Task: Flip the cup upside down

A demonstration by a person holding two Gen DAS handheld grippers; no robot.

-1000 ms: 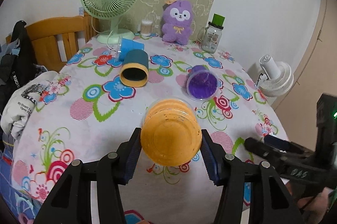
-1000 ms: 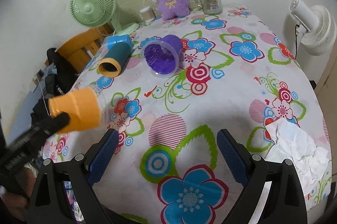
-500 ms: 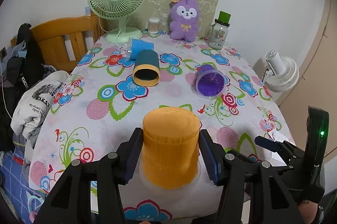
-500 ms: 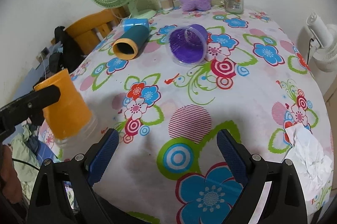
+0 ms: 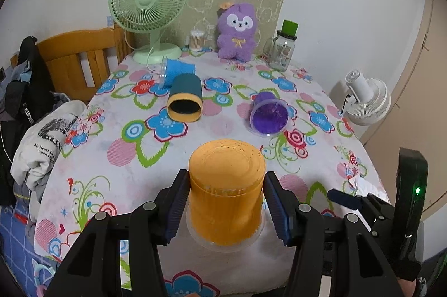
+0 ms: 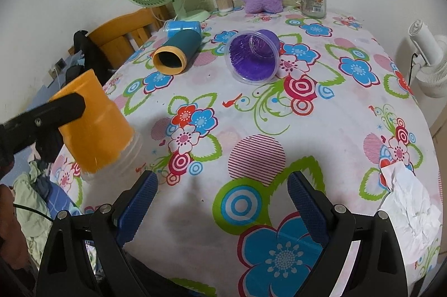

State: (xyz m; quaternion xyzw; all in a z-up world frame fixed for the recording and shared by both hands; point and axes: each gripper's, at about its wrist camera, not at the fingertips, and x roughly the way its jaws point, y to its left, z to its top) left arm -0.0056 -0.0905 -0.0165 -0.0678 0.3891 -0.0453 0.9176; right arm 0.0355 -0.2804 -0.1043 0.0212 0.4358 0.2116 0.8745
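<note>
**One orange cup, now bottom-up at the table's near edge**

Both pads of the left claw [image 5: 225,206] sit against the sides of the orange cup [image 5: 226,192], clamped on it, and what a turn since a second ago: then the cup lay tipped with its base facing the camera, now that base points up and the clear rim is down at the flowered cloth [image 5: 134,157]. Half a second back it was already upright-inverted; since then the view has risen to look down on the base. Whether the rim is fully touching the cloth, I cannot tell. From the right wrist view the cup looks slightly tilted.

Right claw [image 6: 222,203] hangs with its fingers wide apart, gripping nothing, over the near cloth, much as before.

Further out, nothing has budged: teal cup [image 5: 185,101] and purple cup [image 5: 268,114] lie on their sides mid-table, blue cup [image 5: 178,71] behind the teal one, crumpled tissue [image 6: 408,213] at the right edge.
</note>
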